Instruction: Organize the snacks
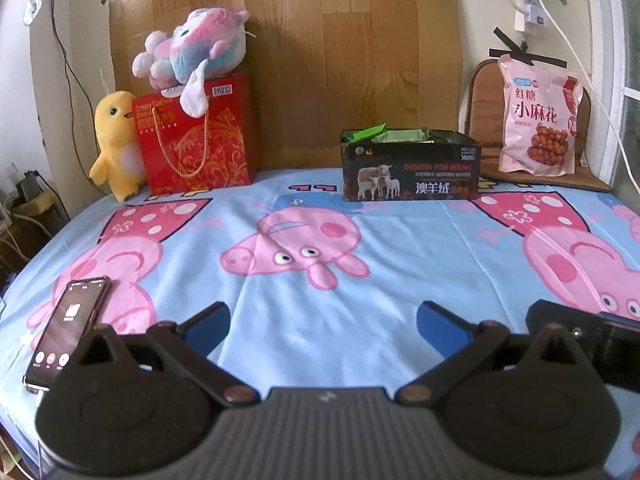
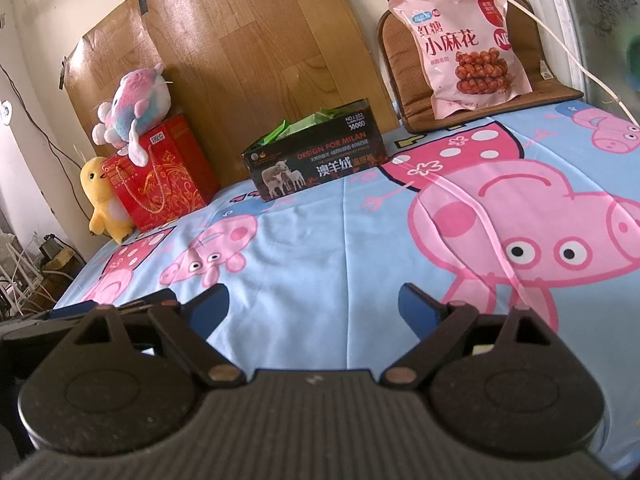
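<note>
Both tools hover low over the near part of the bed (image 1: pixel 320 280), well short of the black box (image 1: pixel 410 166), and nothing is in hand. The left gripper (image 1: pixel 322 326) has its jaws spread wide and released, holding and touching nothing; the right gripper (image 2: pixel 312 308) is the same, jaws wide apart with only sheet between them. A phone (image 1: pixel 66 334) lies on the bed nearer than the box and to its left, just beside the left gripper. The step in hand looks like the opening reach, most likely for the pink snack bag (image 2: pixel 460 46). To do it well, the right gripper should travel forward past the right end of the box, keep its jaws fully spread, and close on an upper edge or corner of the bag instead of its puffed middle, since the film will likely slip and the contents may crush. The box stands at the far edge of the bed, open-topped, with green packets (image 1: pixel 384 132) showing inside. Right of the box and slightly behind it, the bag leans upright on a brown cushion (image 1: pixel 482 120). Left of the box a red gift bag (image 1: pixel 196 140) stands with a plush toy (image 1: pixel 196 46) on top
</note>
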A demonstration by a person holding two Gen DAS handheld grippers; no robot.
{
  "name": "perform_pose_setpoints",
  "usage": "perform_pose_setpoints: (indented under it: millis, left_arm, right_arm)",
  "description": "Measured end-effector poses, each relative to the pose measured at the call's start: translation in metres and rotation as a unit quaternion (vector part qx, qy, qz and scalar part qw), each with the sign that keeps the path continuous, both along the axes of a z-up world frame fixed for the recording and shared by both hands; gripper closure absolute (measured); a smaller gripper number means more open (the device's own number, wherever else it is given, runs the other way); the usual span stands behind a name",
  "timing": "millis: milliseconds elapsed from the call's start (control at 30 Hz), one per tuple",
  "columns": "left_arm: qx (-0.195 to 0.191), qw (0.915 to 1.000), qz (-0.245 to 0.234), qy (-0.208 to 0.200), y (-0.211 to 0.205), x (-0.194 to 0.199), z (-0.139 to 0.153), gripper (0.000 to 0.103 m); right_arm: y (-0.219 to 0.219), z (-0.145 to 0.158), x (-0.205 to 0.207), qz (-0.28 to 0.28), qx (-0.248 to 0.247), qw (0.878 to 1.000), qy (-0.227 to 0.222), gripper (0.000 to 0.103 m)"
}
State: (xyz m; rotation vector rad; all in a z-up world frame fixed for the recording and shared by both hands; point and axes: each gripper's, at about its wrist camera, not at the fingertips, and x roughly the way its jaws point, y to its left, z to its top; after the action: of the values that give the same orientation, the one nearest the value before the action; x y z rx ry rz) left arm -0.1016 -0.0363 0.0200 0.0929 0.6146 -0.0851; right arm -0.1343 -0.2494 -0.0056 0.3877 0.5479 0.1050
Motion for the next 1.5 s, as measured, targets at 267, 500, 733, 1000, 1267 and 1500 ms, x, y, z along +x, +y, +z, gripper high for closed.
perform_pose_setpoints:
  millis: [267, 500, 733, 1000, 1267, 1500]
  left_arm:
    - [-0.001, 1.0, 0.001, 0.008, -0.002, 0.0, -0.002, 0.0]
    - [-0.004, 0.9999, 0.0, 0.014, -0.001, 0.0, -0.004, 0.0]
    - [-0.004, 0.9998, -0.001, 0.019, -0.003, 0.001, -0.005, 0.0]
    - [-0.006, 0.9997, -0.002, 0.026, -0.002, 0.003, -0.008, 0.0]
    - [-0.01, 0.9994, -0.002, 0.033, -0.001, 0.005, -0.01, 0.0]
    - [-0.011, 0.9994, -0.006, 0.033, -0.002, 0.004, -0.01, 0.0]
  right_arm:
    - [0.001, 0.0, 0.0, 0.0, 0.0, 1.0, 0.0, 0.01]
    - [0.001, -0.001, 0.0, 0.0, -0.001, 1.0, 0.001, 0.009]
    - [0.002, -0.001, 0.0, -0.001, -0.001, 1.0, 0.001, 0.009]
    - [0.003, -0.001, -0.001, 0.0, -0.003, 1.0, -0.001, 0.009]
    - [0.005, -0.003, 0.0, 0.004, -0.004, 1.0, 0.001, 0.009]
    - [0.005, -0.003, 0.0, 0.005, -0.004, 1.0, 0.001, 0.009]
